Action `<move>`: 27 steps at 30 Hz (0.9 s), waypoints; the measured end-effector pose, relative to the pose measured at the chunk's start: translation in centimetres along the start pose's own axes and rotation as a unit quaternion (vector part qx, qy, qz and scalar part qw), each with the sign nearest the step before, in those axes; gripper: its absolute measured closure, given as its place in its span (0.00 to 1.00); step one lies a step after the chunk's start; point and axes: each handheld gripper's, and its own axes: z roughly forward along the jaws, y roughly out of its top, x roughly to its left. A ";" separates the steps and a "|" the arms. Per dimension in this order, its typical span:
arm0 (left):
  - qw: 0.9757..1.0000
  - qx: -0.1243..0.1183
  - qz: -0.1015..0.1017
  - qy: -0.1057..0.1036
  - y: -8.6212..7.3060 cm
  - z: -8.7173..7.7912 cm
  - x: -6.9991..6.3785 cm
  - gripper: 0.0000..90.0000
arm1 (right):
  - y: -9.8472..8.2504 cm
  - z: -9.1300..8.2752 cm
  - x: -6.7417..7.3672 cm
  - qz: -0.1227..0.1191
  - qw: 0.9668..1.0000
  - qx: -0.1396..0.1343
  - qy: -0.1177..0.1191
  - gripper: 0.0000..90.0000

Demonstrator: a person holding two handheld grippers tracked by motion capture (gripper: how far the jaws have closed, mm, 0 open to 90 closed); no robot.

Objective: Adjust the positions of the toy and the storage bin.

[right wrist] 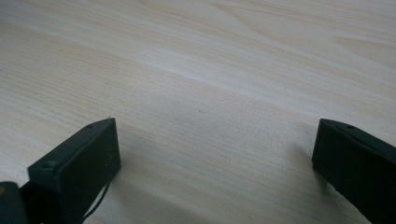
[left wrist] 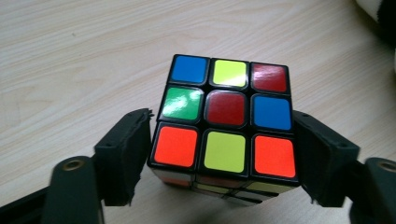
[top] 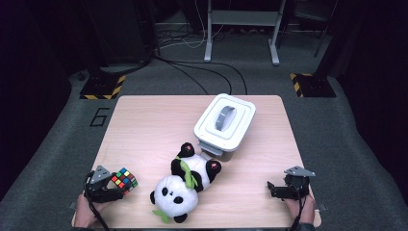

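A Rubik's cube (top: 124, 180) sits at the table's front left corner. My left gripper (top: 119, 186) has it between its black jaws, and in the left gripper view both pads (left wrist: 127, 149) lie against the sides of the cube (left wrist: 225, 126), whose top face shows mixed colours. My right gripper (top: 272, 188) rests near the front right corner with its jaws spread wide. In the right gripper view the right gripper (right wrist: 215, 135) has just bare wood between its fingers.
A panda plush (top: 185, 185) lies on its back at the front middle of the wooden table (top: 144, 125), close to the cube's right. A white lidded box (top: 224, 122) with a grey handle stands behind it. Cables and stands cover the floor beyond.
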 end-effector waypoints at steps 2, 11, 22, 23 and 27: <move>1.000 0.001 0.003 0.000 0.0 0.1 -0.1 0.37 | 0.0 0.0 0.0 0.000 1.000 0.000 0.000 0.00; 1.000 -0.010 -0.002 0.008 -0.2 0.1 -0.2 0.38 | 0.0 0.0 0.0 0.000 1.000 0.000 0.000 0.01; 0.999 -0.021 -0.030 0.028 -0.2 -0.4 0.4 0.38 | 0.0 0.0 0.0 0.002 1.000 0.000 -0.001 0.01; 0.999 -0.021 -0.030 0.028 -0.2 -0.4 0.4 0.38 | 0.0 0.0 0.0 0.002 1.000 0.000 -0.001 0.01; 0.997 -0.025 -0.048 0.049 0.4 -0.5 0.9 0.38 | 0.0 0.0 0.0 0.002 1.000 0.000 -0.001 0.01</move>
